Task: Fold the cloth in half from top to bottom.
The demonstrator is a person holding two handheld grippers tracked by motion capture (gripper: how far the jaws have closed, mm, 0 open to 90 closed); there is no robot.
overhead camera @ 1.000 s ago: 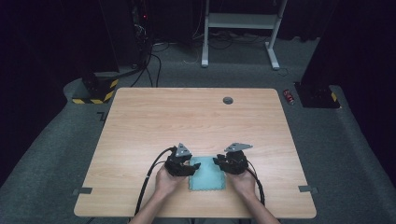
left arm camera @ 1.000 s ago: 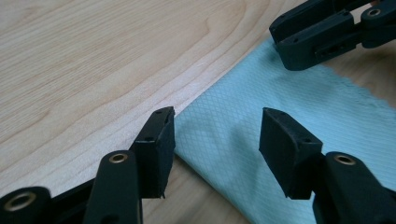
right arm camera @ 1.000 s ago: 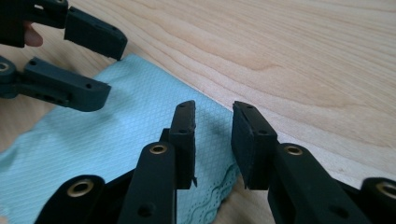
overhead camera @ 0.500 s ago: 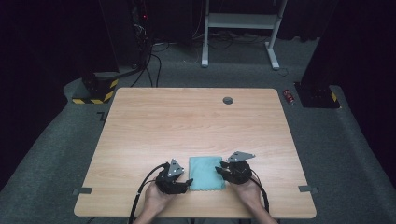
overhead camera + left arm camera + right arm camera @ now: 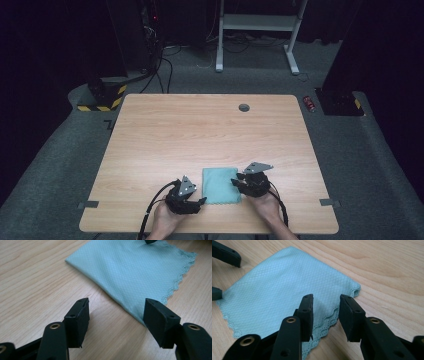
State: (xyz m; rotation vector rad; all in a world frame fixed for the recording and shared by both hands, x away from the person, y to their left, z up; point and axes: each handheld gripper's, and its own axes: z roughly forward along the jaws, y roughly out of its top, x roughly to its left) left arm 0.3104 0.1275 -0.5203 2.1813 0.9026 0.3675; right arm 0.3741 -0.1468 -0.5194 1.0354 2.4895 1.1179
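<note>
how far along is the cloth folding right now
Done, it seems: the teal cloth lies folded on the table, scalloped edges stacked in layers. In hand: nothing; the left gripper and right gripper have just been opening, pads off it. Left: perhaps another fold, or only pulling back.

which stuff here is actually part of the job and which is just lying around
In the job:
- folded teal cloth
- left gripper, jaws just opening, nothing between them
- right gripper, jaws just opening over the cloth's scalloped edge

Just lying about:
- round grommet in the table
- red item on the floor
</note>
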